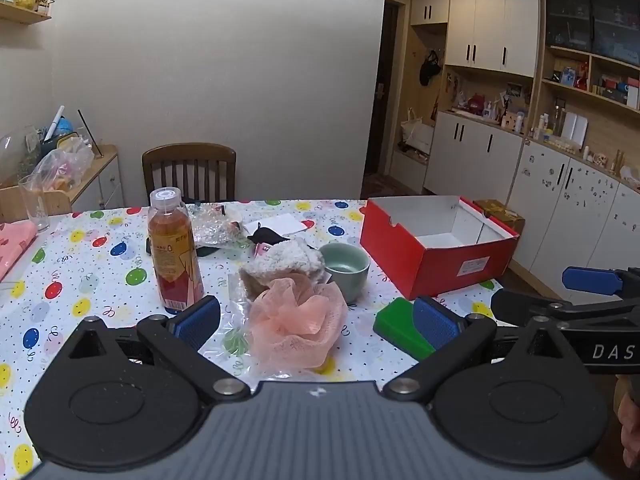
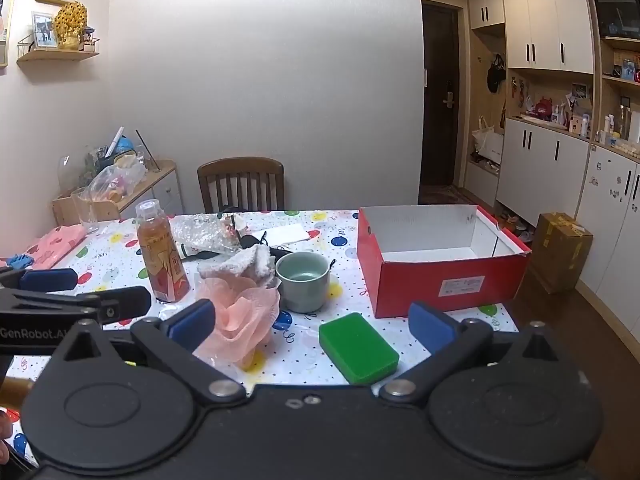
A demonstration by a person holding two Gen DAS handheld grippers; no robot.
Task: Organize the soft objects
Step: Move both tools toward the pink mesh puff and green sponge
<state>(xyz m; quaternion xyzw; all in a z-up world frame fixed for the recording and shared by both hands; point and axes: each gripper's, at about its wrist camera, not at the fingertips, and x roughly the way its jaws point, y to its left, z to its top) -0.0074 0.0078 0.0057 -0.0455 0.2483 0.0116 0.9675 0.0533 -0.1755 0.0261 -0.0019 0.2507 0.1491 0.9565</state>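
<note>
In the left wrist view, a peach mesh bath puff (image 1: 298, 318) is seen lying on a crinkled clear wrapper on the balloon-patterned tablecloth (image 1: 80, 280), its netting bunched into loose ruffles. Just behind it, touching, a fluffy white cloth (image 1: 286, 262) is heaped. A green sponge (image 1: 398, 326), a flat block with rounded corners, is laid to the right of the puff, partly covered by the right pad. The left gripper (image 1: 316, 320) is held above the near table edge with its jaws spread wide and nothing between the blue pads. A pale green cup (image 1: 346, 270) is set behind the puff; whether anything is inside cannot be told. A red box (image 1: 436, 256) with a white interior is placed at the right, open and with only its bare floor showing. A capped bottle (image 1: 174, 248) of amber drink is stood upright at the left.

In the right wrist view, the puff (image 2: 240, 320) is seen by the left pad, and the sponge (image 2: 358, 348) lies between the pads but apart from both. The right gripper (image 2: 312, 326) is likewise held released, gripping nothing. The cup (image 2: 304, 282) is shown just right of the puff, the white cloth (image 2: 244, 262) behind. The box (image 2: 440, 272) is seen open, nothing visible in it. The bottle (image 2: 160, 254) is stood left of the puff.
</note>
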